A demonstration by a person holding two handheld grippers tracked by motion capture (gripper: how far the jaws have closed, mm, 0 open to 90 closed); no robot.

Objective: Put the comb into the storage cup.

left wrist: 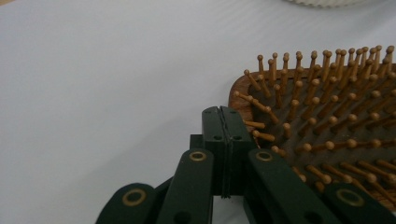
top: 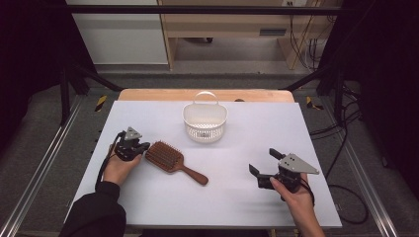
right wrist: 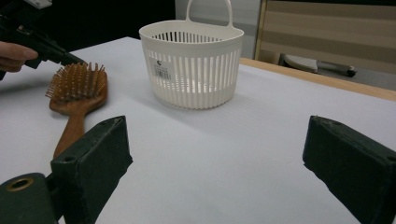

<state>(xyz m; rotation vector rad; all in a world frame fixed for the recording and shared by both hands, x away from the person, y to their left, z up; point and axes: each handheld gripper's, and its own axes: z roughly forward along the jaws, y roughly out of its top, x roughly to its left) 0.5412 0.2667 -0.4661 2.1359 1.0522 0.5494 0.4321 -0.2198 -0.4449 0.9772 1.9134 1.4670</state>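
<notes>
A wooden paddle hairbrush (top: 170, 158) lies bristles up on the white table, its handle pointing right and toward me. My left gripper (top: 144, 146) is at the left end of the brush head, its jaws pressed together with nothing between them. In the left gripper view the shut tips (left wrist: 223, 113) sit right beside the corner of the bristled head (left wrist: 327, 126). A white slatted basket (top: 205, 121) with a loop handle stands upright behind the brush. My right gripper (top: 263, 161) hovers at the front right, jaws wide open and empty (right wrist: 219, 163), facing the basket (right wrist: 194, 63) and the brush (right wrist: 79, 88).
The white table surface (top: 296, 128) has bare room on the right and along the front. A wooden strip runs along its far edge (top: 257, 95). Black frame bars and cables flank the table. The left gripper (right wrist: 42, 44) and a hand appear at the upper left of the right gripper view.
</notes>
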